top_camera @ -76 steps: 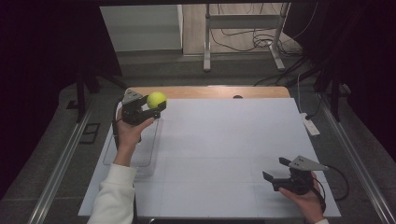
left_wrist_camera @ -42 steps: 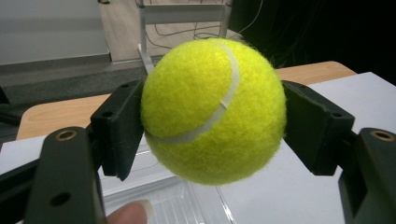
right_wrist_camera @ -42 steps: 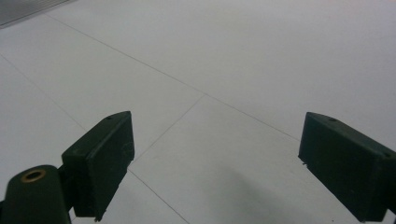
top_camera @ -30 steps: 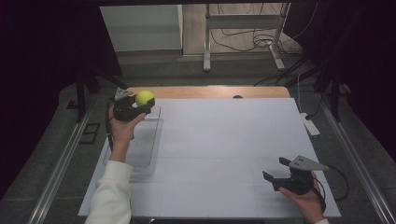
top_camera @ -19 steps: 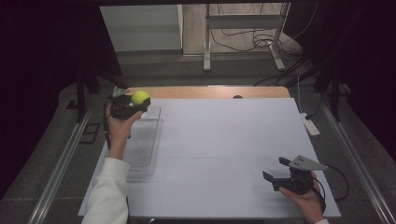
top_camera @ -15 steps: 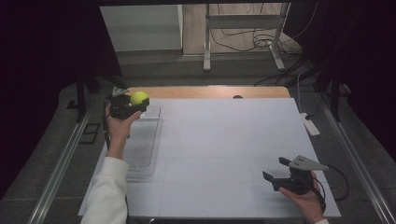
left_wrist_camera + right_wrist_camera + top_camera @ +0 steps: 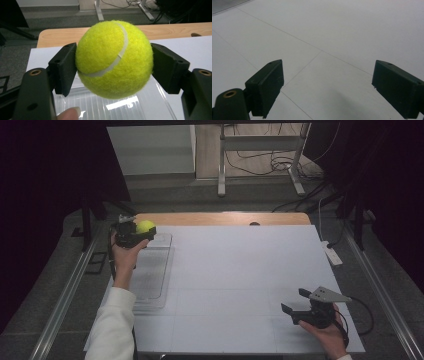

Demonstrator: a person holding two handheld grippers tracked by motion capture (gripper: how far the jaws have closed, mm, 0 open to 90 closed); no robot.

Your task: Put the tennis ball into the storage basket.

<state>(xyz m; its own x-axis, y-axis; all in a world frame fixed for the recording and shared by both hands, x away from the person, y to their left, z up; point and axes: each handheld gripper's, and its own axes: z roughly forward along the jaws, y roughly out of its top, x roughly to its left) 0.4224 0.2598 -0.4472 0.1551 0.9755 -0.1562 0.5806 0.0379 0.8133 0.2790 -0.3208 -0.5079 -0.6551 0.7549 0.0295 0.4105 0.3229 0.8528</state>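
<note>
A yellow tennis ball [image 7: 145, 226] [image 7: 114, 58] is held between the jaws of my left gripper [image 7: 137, 233] [image 7: 113, 66], which is shut on it above the far end of a clear plastic tray [image 7: 152, 272] [image 7: 120, 107] at the table's left. Both black pads [image 7: 65, 67] press the ball's sides. My right gripper [image 7: 296, 306] [image 7: 327, 87] rests near the front right of the white table [image 7: 240, 270], open, with nothing between its fingers [image 7: 265, 86] but the bare table surface [image 7: 332, 45].
A wooden strip [image 7: 220, 218] runs along the table's far edge. A white power strip [image 7: 331, 253] lies off the right edge. Metal rails [image 7: 65, 290] flank the table, and a stand with cables [image 7: 260, 150] is on the floor beyond.
My left gripper has carried the tennis ball farther away and to the left, up to the far end of the clear tray. The right gripper has stayed put.
</note>
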